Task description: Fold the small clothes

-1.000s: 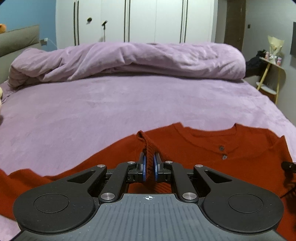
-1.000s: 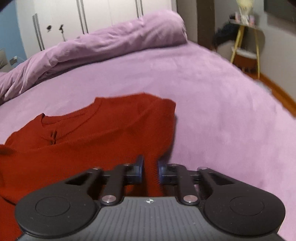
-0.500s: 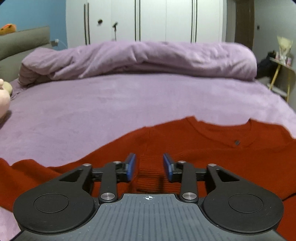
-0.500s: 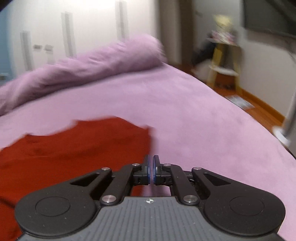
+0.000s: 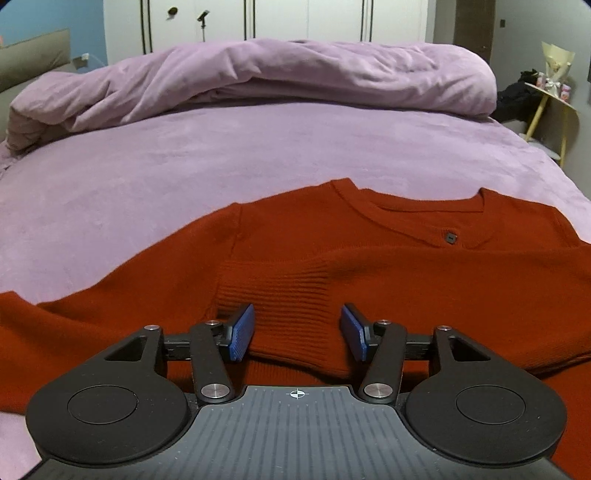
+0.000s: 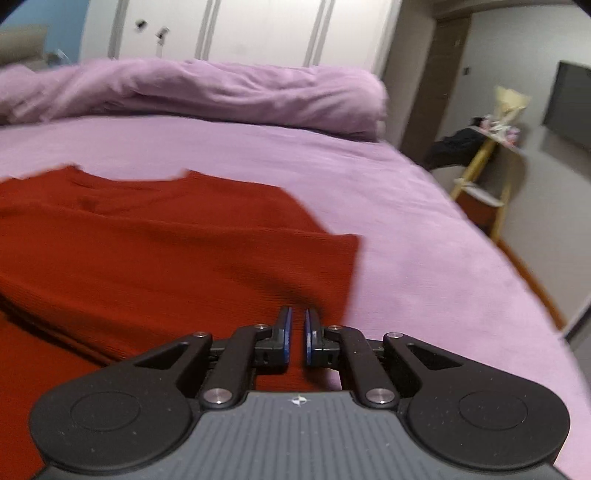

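Note:
A rust-red knit sweater [image 5: 369, 236] lies flat on the purple bed, neckline away from me, with a dark button [image 5: 450, 237] below the collar. One sleeve is folded across the chest, and its ribbed cuff [image 5: 280, 291] lies between the blue pads of my left gripper [image 5: 297, 328]. Those jaws are opening and neither pad touches the cuff. In the right wrist view my right gripper [image 6: 297, 321] is shut to a narrow slit, low over the sweater [image 6: 166, 240] near its right side edge. I cannot tell whether any knit is pinched in the slit.
The purple sheet [image 5: 221, 158] stretches beyond the sweater to a rolled duvet [image 5: 295, 70] at the far side. White wardrobe doors [image 5: 306, 18] stand behind it. To the right the bed's edge drops to a wooden floor [image 6: 535, 280], where a small yellow-legged side table [image 6: 491, 147] stands.
My left gripper, shut on the raised cuff a second ago, sank and opened, and the cuff now lies flat. My right gripper closed from a small gap and shifted toward the sweater's right edge.

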The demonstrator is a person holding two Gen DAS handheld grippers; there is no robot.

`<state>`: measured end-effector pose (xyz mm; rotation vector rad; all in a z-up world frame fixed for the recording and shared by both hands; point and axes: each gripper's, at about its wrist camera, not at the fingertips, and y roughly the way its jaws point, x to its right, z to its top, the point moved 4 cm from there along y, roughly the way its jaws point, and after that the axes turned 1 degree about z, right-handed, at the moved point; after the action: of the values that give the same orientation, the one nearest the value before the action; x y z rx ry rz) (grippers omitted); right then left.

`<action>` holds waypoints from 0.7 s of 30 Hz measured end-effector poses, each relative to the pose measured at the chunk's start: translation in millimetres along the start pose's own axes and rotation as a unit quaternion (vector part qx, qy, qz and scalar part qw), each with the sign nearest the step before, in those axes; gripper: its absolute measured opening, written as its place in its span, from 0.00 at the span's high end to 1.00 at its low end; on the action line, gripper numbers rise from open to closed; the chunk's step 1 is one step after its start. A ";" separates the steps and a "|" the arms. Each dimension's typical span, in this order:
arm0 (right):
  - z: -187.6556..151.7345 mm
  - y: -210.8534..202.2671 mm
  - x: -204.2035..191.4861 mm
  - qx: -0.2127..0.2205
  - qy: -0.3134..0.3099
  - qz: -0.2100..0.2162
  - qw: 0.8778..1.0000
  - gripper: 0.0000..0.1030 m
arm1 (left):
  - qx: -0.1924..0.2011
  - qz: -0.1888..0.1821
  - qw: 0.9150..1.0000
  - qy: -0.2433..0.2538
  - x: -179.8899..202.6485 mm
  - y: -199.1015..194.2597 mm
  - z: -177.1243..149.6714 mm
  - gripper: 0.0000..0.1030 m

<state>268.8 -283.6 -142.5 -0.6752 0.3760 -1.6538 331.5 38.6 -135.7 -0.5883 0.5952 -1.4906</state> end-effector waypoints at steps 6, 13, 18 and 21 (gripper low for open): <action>19.1 -3.0 -5.9 -0.005 0.012 0.003 1.000 0.95 | 0.001 -0.004 1.000 -0.004 1.2 0.5 -1.1 0.39; 9.5 4.1 -30.7 0.003 -0.039 0.014 0.999 0.94 | 0.004 0.018 1.000 0.022 5.4 13.0 -2.0 0.24; 7.3 11.1 -23.7 0.012 -0.034 0.003 0.999 0.93 | 0.001 0.020 1.000 -0.006 -6.3 18.8 -3.8 0.11; 7.1 5.1 -23.2 0.016 -0.032 -0.001 0.999 0.84 | -0.015 0.009 0.999 -0.046 -24.4 7.8 -3.7 0.12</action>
<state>279.0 -261.2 -145.2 -0.7029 0.3040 -1.6326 334.7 63.0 -143.7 -0.6693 0.5520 -1.4312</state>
